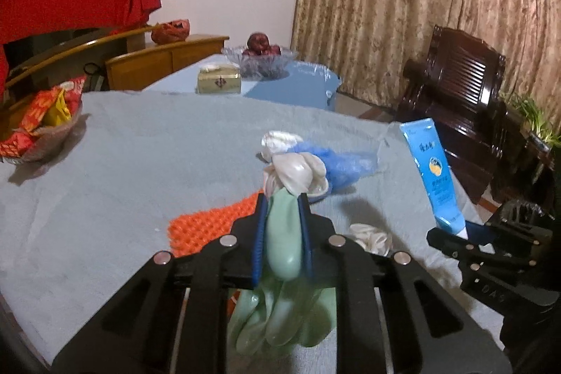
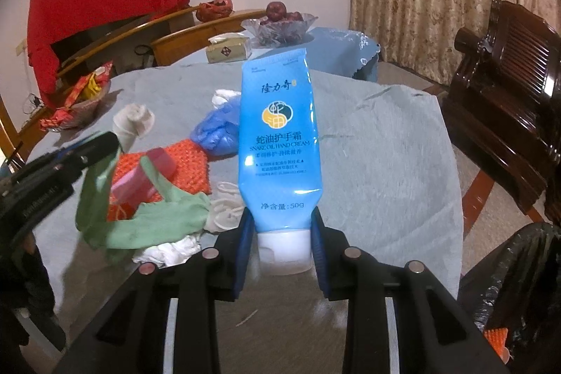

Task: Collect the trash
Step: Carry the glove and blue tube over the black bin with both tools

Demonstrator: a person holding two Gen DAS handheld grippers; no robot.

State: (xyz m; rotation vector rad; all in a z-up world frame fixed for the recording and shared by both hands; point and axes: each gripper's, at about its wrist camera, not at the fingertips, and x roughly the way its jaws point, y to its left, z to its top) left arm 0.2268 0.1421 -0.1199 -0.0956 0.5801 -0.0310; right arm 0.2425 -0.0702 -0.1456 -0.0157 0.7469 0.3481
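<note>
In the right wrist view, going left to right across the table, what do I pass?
Snack basket → green glove held in the left tongs → orange mat → blue hand cream tube → black trash bag.

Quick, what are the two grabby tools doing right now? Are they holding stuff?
Left tool: closed on the green glove.
Right tool: closed on the blue hand cream tube, near its white cap.

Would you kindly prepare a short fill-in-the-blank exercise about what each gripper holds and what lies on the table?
1. The left gripper is shut on a pale ____ glove.
2. The right gripper holds a blue tube by its ____ cap.
3. The mesh pad on the table is ____.

Missing words: green; white; orange
</note>
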